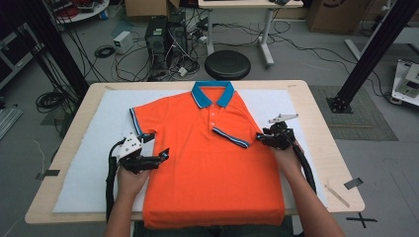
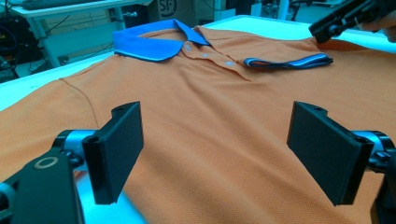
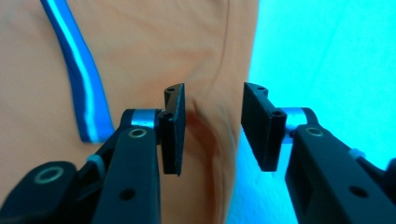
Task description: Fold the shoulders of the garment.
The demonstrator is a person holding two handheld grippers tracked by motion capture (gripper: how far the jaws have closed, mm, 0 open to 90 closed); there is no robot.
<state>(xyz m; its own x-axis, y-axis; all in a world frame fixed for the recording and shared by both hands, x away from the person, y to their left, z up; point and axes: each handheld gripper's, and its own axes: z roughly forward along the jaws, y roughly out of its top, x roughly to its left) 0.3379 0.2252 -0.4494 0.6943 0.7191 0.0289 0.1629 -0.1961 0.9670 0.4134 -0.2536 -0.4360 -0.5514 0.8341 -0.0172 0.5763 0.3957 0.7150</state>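
An orange polo shirt [image 1: 212, 173] with a blue collar [image 1: 212, 93] lies flat, front up, on a white mat [image 1: 89, 163]. One sleeve is folded in over the chest, its blue striped cuff [image 1: 230, 138] lying slantwise. My left gripper [image 1: 157, 144] hovers over the shirt's left side below the other sleeve [image 1: 141, 118], its jaws wide apart over the fabric [image 2: 210, 116] with nothing between them. My right gripper [image 1: 260, 137] sits at the shirt's right folded edge. Its jaws stand apart, and the orange edge [image 3: 210, 135] lies under the gap beside the cuff [image 3: 81, 84]. The right gripper [image 2: 345, 16] also appears far off in the left gripper view.
The mat lies on a wooden table [image 1: 326, 163] with tape marks [image 1: 353, 183] near its right front corner. Beyond the far edge are a black stool [image 1: 227, 64], a computer tower [image 1: 157, 37], floor cables and a black frame post [image 1: 370, 54].
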